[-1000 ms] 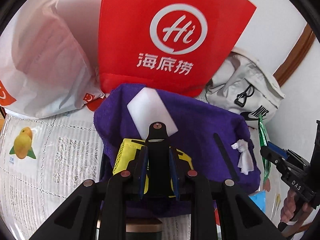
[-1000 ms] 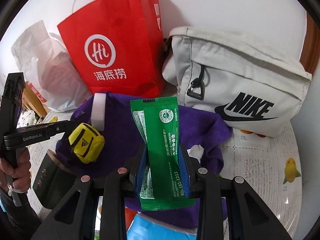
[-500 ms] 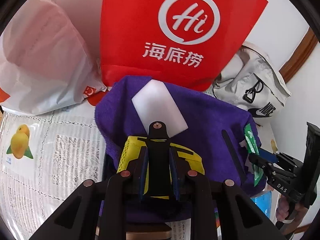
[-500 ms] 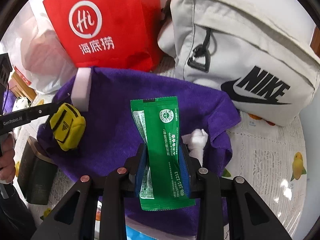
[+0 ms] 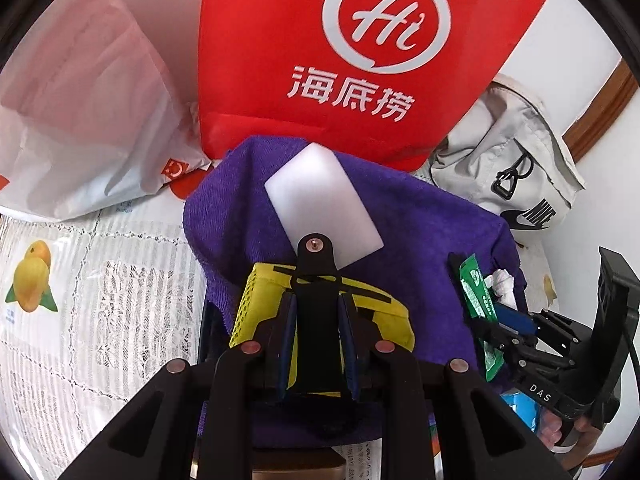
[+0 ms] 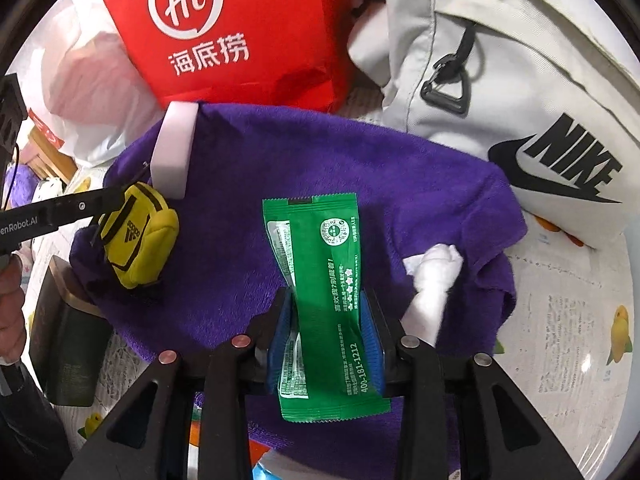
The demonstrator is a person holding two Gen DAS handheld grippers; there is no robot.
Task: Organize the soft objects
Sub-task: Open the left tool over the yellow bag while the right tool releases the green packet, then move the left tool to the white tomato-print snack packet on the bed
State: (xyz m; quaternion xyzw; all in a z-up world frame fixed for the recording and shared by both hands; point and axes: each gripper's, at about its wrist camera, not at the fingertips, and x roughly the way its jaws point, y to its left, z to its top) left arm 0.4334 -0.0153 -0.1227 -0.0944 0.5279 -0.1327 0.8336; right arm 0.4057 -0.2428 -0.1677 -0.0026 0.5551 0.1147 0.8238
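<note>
Left gripper (image 5: 316,320): your jaws clamp the yellow pouch (image 6: 138,236), low over the towel's (image 6: 320,168) left edge.
Right gripper (image 6: 326,336): your jaws pinch the green packet (image 6: 320,280) above the towel's middle.
Sponge (image 5: 322,206): on the towel, near the red bag (image 5: 360,52).
Tissue (image 6: 434,276): right of the packet.

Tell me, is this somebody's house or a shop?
Probably a house. A lacy table cover with fruit pictures sits against a white wall, and everyday bags crowd it: a red restaurant bag and a Nike pouch behind a purple towel.
</note>
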